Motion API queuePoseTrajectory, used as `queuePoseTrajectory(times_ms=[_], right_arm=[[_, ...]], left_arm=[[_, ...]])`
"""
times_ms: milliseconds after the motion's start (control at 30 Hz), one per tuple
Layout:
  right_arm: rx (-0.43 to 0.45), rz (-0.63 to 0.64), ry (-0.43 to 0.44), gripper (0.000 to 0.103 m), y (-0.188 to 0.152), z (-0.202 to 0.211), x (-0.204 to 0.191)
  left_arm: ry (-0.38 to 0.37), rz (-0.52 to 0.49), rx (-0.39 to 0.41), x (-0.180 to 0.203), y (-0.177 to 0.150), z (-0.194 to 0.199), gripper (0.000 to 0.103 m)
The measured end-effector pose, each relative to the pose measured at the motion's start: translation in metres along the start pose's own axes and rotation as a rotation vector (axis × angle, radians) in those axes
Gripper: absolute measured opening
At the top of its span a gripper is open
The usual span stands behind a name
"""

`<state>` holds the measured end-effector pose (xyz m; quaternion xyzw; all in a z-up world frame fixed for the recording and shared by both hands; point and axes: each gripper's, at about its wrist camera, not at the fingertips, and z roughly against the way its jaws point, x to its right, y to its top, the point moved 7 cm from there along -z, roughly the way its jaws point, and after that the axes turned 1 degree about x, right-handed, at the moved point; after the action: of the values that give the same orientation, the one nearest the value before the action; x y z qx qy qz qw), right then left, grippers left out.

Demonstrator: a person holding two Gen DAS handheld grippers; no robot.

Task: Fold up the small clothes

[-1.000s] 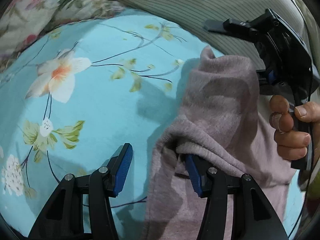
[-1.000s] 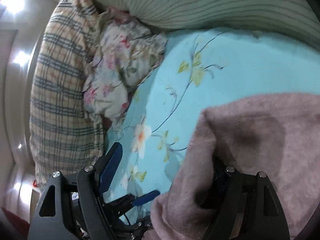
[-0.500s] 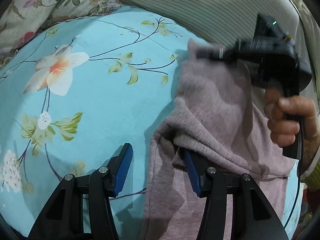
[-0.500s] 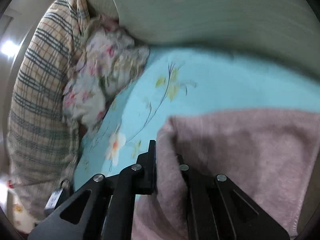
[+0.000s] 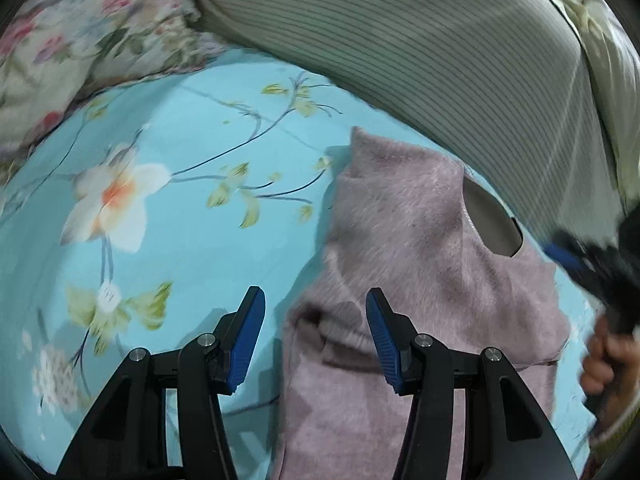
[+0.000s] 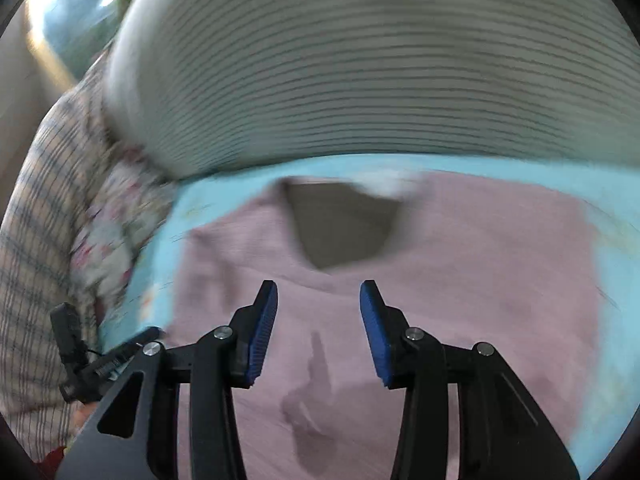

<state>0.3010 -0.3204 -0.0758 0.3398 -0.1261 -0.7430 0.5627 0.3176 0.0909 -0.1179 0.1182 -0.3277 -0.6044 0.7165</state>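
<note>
The soft, light mauve knit sweater (image 5: 420,248) is lying limp on the floral turquoise bedsheet (image 5: 168,240); its near-left folded edge looks best for gripping. Left tongs (image 5: 316,336) are gaping half-wide, empty; right tongs (image 6: 318,330), having just been opening, are hovering empty too.

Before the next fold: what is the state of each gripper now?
Left gripper: open, holds nothing.
Right gripper: open, jaws just opened, empty above the pink sweater.

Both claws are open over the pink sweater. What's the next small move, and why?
Probably slide the right claw toward the sweater's edge at picture right and lower it there. Its jaws have just been opening, nothing between them, above the chest below the neckline. The side near the left claw already looks folded in; that far edge lies flat.
</note>
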Motion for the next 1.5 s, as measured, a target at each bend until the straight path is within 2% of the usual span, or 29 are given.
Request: queuePoseTrajectory(times_ms=[67,167,333,400,467,500,633,667,733,933,1067,1133,1233,1333,1433,1500], right_arm=[[0.025,-0.089,-0.067,0.044,-0.010,0.026,0.045],[0.019,-0.169,-0.111,0.044,-0.021,0.043,0.088],[-0.027,-0.142,-0.117,0.044,-0.022,0.021,0.092],[-0.053,-0.131,-0.154,0.043,-0.028,0.010,0.092],[-0.069,-0.140,-0.124,0.008,-0.028,0.003,0.088],[-0.051,-0.137,-0.110,0.007,-0.024,0.006,0.082],[0.192,-0.042,-0.024,0.007,0.009,0.069,0.051],[0.234,-0.016,-0.047,0.007,0.015,0.084,0.051],[0.214,-0.011,-0.092,0.007,0.013,0.083,0.062],[-0.028,-0.077,-0.269,0.006,-0.035,0.014,0.129],[-0.010,-0.080,-0.293,0.007,-0.041,0.018,0.127],[-0.016,-0.088,-0.311,0.011,-0.040,0.025,0.127],[0.056,-0.107,-0.360,0.011,-0.030,0.051,0.121],[0.115,-0.107,-0.307,0.011,-0.019,0.067,0.112],[0.053,-0.068,-0.170,0.012,-0.020,0.051,0.086],[0.011,-0.043,-0.137,0.012,-0.025,0.035,0.075]], left_arm=[[0.013,-0.022,-0.005,0.002,0.004,-0.005,0.053],[0.034,-0.034,-0.018,-0.001,0.007,-0.014,0.053],[0.051,-0.078,-0.040,0.003,0.008,-0.020,0.053],[0.069,-0.104,-0.053,0.006,0.006,-0.024,0.053],[0.070,-0.107,-0.067,0.007,0.005,-0.029,0.053],[0.074,-0.109,-0.074,0.007,0.004,-0.032,0.053],[0.083,-0.110,-0.094,0.005,0.002,-0.038,0.053],[0.084,-0.112,-0.095,0.005,0.002,-0.039,0.053],[0.086,-0.112,-0.098,0.005,0.002,-0.040,0.055],[0.072,-0.110,-0.113,0.010,-0.003,-0.047,0.055],[0.076,-0.122,-0.127,0.011,-0.009,-0.049,0.056],[0.068,-0.113,-0.142,0.007,-0.013,-0.050,0.059],[0.059,-0.103,-0.152,0.000,-0.018,-0.048,0.061],[0.055,-0.094,-0.148,-0.001,-0.017,-0.039,0.061],[0.049,-0.093,-0.102,0.001,-0.007,-0.024,0.060],[0.031,-0.091,-0.071,0.007,0.006,-0.017,0.060]])
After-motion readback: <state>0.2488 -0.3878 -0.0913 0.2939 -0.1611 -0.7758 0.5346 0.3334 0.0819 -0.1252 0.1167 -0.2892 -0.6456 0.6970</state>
